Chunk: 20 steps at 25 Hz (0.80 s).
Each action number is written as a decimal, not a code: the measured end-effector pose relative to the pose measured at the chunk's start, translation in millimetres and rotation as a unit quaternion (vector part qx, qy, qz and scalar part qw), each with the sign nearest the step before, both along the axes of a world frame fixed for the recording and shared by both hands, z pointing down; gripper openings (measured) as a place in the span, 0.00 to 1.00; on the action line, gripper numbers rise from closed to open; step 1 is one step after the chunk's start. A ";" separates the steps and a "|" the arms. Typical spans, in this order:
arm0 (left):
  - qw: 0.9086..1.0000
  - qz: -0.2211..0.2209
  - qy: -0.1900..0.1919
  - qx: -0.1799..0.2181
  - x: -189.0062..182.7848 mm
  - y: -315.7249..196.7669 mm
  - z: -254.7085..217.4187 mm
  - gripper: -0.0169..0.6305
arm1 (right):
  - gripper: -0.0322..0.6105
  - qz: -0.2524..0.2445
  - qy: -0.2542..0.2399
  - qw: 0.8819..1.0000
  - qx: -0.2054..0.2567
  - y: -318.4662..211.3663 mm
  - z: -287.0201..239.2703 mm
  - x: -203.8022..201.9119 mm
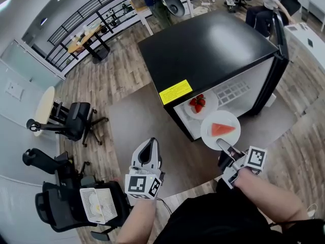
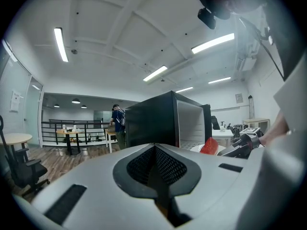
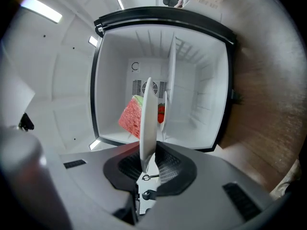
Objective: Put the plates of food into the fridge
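Watermelon plate (image 1: 209, 134): clamped by its near rim between the jaws of the right gripper (image 1: 224, 147), pads pressing on both faces of the rim. Hangs roughly level at the mouth of the open fridge (image 1: 208, 50), clear of the floor (image 1: 299, 151), with the red wedge (image 1: 223, 129) lying across its middle. Shows edge-on in the right gripper view, as a thin white strip running out from the closed jaws toward the white inside of the fridge.

Strawberry plate (image 1: 209, 107): already inside, on the shelf (image 1: 231, 91) near the front, just beyond the watermelon plate and a little to its left in the head view. Carries a small heap of berries (image 1: 197, 103).

Left gripper (image 1: 149, 147): jaws together, nothing between them. Hovers low, well apart from both plates, left of the fridge front and pointing roughly toward it.

Fridge: black top, yellow label (image 1: 175, 91) at the front edge, door (image 1: 278, 55) swung open at the right. Stands on a grey mat (image 1: 127, 118) over the wood floor. Office chairs (image 1: 71, 120) off to the left.
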<state>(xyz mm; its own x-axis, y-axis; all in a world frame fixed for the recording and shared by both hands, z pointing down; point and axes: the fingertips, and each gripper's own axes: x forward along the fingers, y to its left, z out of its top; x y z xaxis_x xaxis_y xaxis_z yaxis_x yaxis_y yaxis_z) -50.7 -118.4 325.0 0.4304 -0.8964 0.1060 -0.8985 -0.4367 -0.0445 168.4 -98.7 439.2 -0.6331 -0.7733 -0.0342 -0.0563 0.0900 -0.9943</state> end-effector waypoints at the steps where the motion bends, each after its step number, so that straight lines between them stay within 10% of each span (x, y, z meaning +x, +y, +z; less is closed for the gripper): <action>1: 1.000 0.001 -0.001 0.000 3.5 -1.7 -0.4 0.03 | 0.11 0.003 0.001 1.000 0.000 -2.7 0.5 5.1; 20: 0.999 -0.030 0.010 0.007 34.0 -46.0 -8.4 0.03 | 0.11 0.046 0.014 0.999 -0.009 -64.1 1.9 96.1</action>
